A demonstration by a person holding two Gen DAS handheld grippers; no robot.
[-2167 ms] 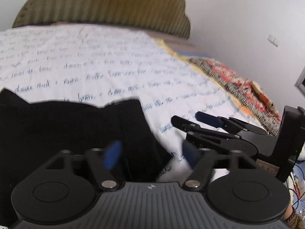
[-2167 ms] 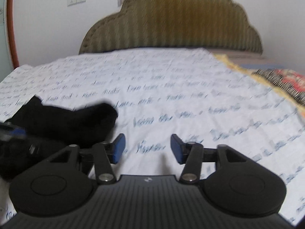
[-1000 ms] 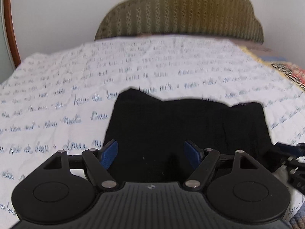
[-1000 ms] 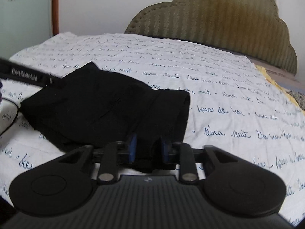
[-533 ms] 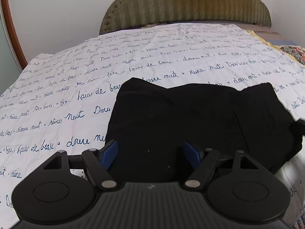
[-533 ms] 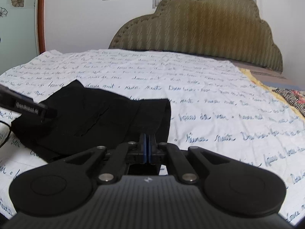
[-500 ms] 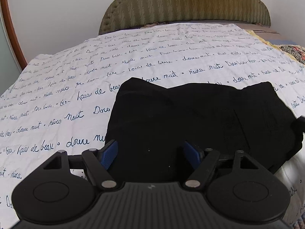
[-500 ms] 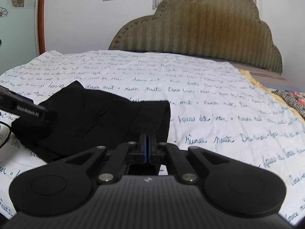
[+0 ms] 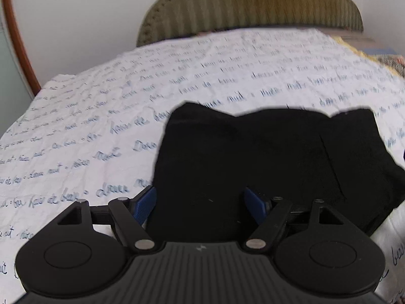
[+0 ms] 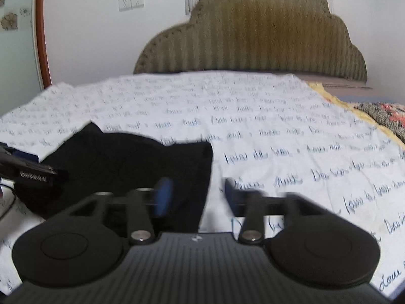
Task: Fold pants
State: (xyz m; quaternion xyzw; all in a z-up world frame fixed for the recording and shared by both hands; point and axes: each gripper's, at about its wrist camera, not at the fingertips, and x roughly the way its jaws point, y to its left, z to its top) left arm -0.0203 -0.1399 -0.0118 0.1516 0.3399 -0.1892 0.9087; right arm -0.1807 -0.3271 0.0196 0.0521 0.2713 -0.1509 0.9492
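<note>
While folded black pants [image 9: 265, 162] lay on the script-printed bedsheet [image 9: 101, 116], found left gripper [image 9: 200, 204] spread wide over their near edge, gripping nothing. Saw right gripper [image 10: 195, 195] just opening, straddling the pants' right edge, pads clear.

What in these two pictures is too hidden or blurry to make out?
- Near edge of the black pants: left wrist view, hidden behind the left gripper.
- The pants' folds and layers: both views, too dark to tell apart.
- Right gripper: right wrist view, its fingers smeared by motion blur as the jaws have just been opening.
- Writing on the bedsheet: blurred in both views, unreadable farther back.
- Patterned cloth: right wrist view, cut off by the right edge.
</note>
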